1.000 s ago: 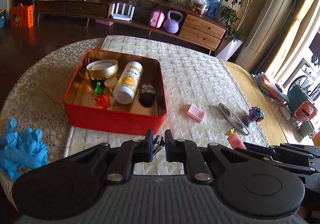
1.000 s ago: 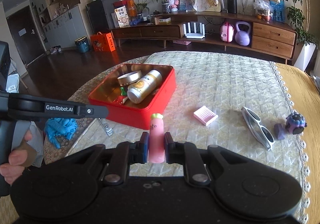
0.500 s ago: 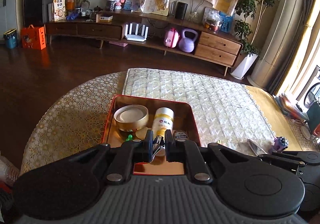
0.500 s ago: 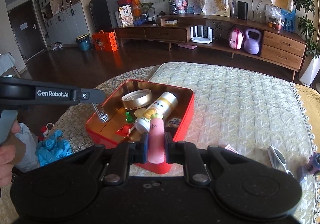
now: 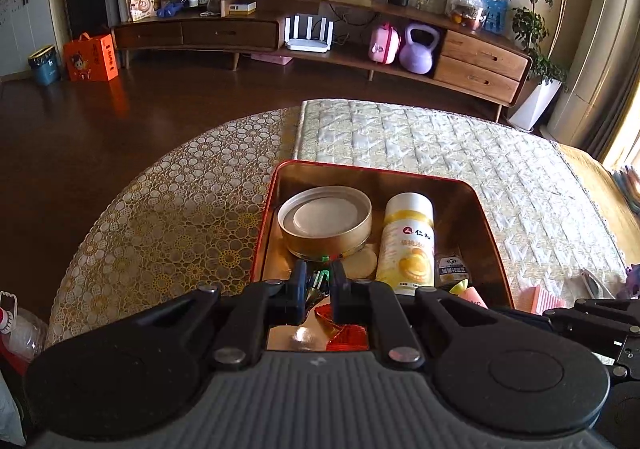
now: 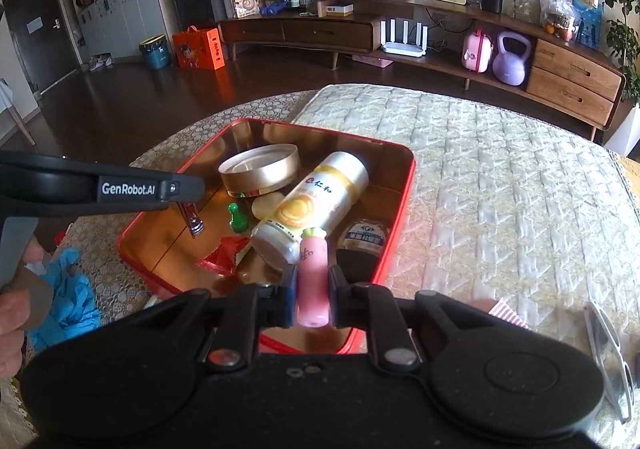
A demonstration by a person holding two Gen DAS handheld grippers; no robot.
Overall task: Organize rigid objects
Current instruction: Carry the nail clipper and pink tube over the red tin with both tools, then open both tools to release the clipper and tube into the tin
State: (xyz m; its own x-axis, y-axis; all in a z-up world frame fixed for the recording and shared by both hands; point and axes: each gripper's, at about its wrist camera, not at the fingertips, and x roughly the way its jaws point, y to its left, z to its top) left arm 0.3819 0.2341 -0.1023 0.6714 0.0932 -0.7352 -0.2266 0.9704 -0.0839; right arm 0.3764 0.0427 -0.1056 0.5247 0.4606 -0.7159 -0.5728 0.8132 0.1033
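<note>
A red tin box [image 6: 404, 185] [image 5: 472, 189] sits on the table. It holds a round gold tin [image 6: 260, 175] [image 5: 326, 223], a white and yellow bottle [image 6: 312, 209] [image 5: 408, 245], a green pawn [image 6: 237, 217], a red wrapper [image 6: 224, 255] and a small dark packet [image 6: 366, 237]. My right gripper [image 6: 312, 297] is shut on a small pink bottle [image 6: 313, 281], held over the box's near edge. My left gripper [image 5: 316, 289] is shut on metal nail clippers [image 6: 193, 219], which hang over the box's left part.
A pink ridged block [image 5: 538, 297] and sunglasses [image 6: 608, 345] lie on the quilted mat [image 6: 500, 177] right of the box. Blue gloves [image 6: 68, 305] lie at the table's left edge. A purple toy [image 5: 632, 281] is at far right.
Both grippers have moved forward from short of the box to over it, each carrying its object. The box now fills the lower middle of both views.
</note>
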